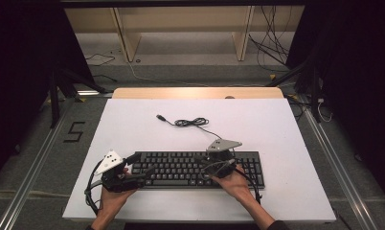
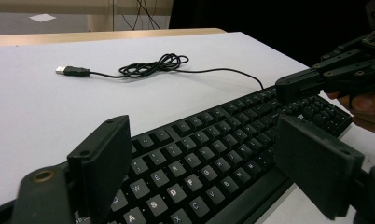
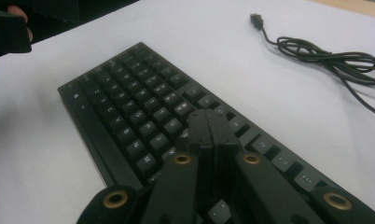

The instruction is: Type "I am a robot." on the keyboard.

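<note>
Matt black plastic keyboard [image 1: 200,168]

A white table top [image 1: 133,129] is being lit from above, with a pale wooden edge [image 1: 198,93] showing at its far side. Beyond it, a light wooden shelf frame [image 1: 181,28] is being seen on grey floor [image 1: 190,72], and loose cables [image 1: 272,48] are being trailed beside dark surroundings.

White letters W, A, S, D, X, C mark keys on the black keyboard [image 2: 213,158]; F-numbers label its top-row keys. Left of the table, the floor bears a "5" [image 1: 74,131].
</note>
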Available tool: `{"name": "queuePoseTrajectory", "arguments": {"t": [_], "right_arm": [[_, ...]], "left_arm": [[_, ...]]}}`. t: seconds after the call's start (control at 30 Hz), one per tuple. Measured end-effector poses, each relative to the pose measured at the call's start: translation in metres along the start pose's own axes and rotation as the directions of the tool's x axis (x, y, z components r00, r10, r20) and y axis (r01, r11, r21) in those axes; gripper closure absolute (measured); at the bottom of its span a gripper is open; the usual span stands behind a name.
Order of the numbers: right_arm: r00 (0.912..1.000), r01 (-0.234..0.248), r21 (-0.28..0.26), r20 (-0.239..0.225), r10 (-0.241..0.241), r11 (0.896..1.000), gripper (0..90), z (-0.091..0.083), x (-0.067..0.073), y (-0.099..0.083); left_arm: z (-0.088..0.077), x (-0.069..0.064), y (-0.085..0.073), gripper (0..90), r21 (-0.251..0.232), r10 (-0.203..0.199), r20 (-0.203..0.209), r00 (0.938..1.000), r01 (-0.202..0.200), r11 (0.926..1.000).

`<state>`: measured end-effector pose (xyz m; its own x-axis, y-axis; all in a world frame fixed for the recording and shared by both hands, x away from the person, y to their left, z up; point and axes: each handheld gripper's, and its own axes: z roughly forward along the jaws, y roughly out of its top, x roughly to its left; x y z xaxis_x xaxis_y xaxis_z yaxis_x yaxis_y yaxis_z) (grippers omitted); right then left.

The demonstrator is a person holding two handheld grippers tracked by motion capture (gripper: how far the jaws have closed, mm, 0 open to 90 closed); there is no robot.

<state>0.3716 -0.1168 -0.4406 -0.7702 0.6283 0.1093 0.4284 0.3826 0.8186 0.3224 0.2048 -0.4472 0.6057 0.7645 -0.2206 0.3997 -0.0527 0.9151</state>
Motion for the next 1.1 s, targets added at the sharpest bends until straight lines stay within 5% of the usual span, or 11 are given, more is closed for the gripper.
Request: {"name": "queuePoseTrajectory", "arguments": {"t": [1.1], "right_arm": [[0.9994,0.033,0.178,-0.002,-0.033,0.983,90.0,0.037,0.011,-0.009]], "left_arm": [[-0.004,0.005,-0.002,19.7,0.021,-0.025,-0.022,0.9994,0.026,0.9995]]}}
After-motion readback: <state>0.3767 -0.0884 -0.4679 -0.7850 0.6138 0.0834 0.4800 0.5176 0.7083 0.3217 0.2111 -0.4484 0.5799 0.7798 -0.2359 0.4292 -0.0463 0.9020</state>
